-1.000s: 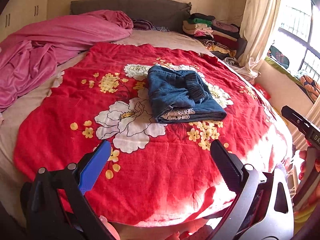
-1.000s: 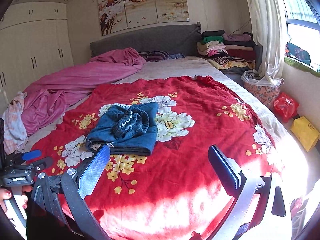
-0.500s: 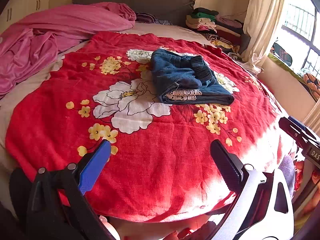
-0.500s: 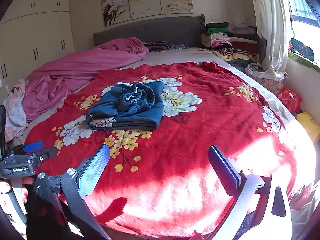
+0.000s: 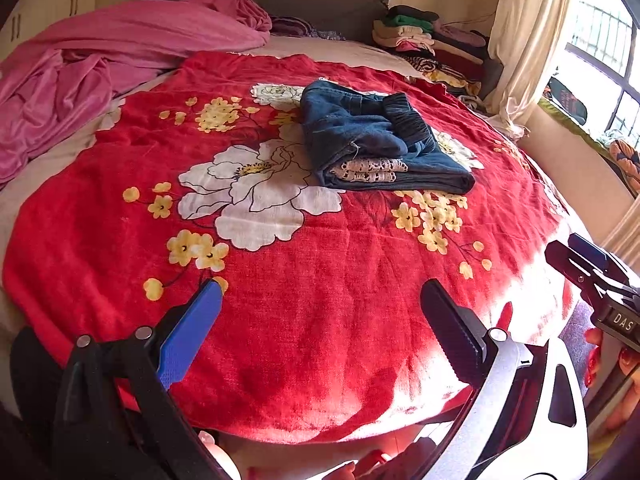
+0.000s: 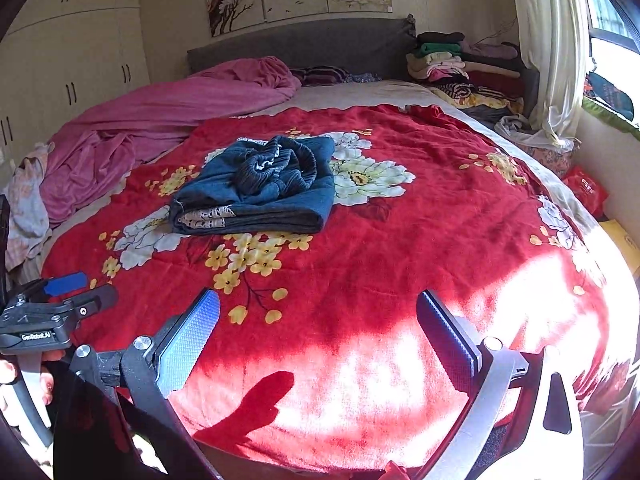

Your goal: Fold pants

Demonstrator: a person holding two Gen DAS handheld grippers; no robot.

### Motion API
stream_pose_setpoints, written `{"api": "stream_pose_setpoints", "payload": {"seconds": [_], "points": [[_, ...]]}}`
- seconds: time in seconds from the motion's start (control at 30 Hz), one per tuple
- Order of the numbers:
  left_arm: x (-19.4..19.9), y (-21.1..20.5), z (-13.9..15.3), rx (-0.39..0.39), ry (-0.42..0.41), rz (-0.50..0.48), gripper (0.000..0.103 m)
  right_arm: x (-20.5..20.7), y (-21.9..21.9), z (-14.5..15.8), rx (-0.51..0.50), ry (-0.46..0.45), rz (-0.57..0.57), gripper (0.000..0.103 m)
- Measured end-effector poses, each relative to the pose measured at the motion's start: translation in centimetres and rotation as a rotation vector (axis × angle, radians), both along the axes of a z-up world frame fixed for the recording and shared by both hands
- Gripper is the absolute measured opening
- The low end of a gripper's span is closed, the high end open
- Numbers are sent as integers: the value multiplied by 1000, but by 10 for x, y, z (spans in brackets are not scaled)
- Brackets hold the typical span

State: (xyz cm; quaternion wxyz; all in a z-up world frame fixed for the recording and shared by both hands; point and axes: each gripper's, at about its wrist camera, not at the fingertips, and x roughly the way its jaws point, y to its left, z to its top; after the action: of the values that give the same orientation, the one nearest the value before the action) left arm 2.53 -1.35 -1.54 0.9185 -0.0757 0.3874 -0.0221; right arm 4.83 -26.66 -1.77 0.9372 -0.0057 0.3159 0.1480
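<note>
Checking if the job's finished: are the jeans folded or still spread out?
Folded. The jeans lie as a compact stacked bundle on the red blanket, layered edges and lace trim showing at the near end, waistband bunched on top.

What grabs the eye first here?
The red floral blanket fills the bed, with folded blue pants lying on its far half, white lace trim showing at the near edge. A rumpled pink sheet is heaped along the left side, and a clothes stack sits by the headboard near the window. Both grippers, left and right, hover open over the blanket's near edge, holding nothing.
</note>
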Motion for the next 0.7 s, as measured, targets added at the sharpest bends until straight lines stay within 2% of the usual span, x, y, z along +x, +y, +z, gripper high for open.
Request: {"api": "stream_pose_setpoints", "payload": {"seconds": [0.7], "points": [[0, 2, 1, 5, 11, 12, 93, -1, 3, 1, -2, 3, -7, 98]]}}
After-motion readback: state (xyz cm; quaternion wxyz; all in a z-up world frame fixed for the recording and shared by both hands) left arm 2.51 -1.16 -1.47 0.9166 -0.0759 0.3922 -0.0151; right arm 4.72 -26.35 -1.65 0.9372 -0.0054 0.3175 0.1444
